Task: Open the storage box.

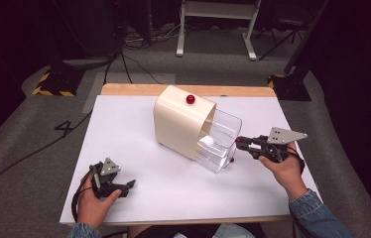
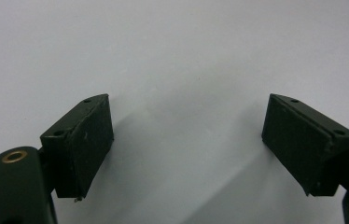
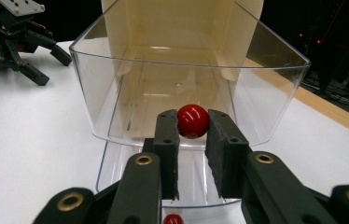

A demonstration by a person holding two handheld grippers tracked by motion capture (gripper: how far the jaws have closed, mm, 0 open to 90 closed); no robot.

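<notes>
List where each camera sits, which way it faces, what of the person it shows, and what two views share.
High view: above the person's side, looking forward and down on the white table and cream drawer cabinet; both hands and sleeves enter from below.
Left gripper view: on the left gripper, facing bare table between open jaws.
Right gripper view: on the right gripper, looking into the clear plastic drawer, jaws shut on its red round knob.
Shared: the right gripper view and high view both show the left gripper.

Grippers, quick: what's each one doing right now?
Left gripper: open, holding nothing, over the white table.
Right gripper: shut on the red knob of the upper clear drawer.
</notes>
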